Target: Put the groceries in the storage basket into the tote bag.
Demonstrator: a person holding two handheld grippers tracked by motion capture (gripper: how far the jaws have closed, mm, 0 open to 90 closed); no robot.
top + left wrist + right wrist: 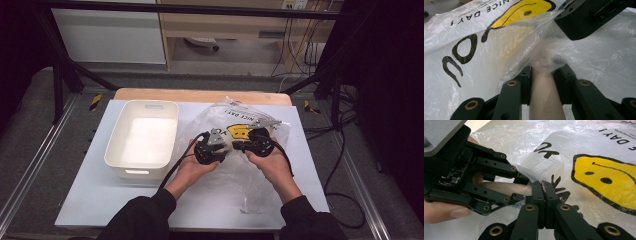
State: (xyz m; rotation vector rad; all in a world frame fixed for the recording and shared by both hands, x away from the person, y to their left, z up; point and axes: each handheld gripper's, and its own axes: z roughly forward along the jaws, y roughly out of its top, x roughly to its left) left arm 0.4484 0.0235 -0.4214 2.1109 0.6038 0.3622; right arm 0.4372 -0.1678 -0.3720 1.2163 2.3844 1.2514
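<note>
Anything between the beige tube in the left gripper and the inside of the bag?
Yes: the beige tube, clamped in the left gripper, has its tip against bunched film of the plastic bag. The right gripper pinches that film beside it.

Black two-jaw left tongs (212,146) and right tongs (254,141), brass rivets, trailing cables, dark sleeves (137,217)
</note>
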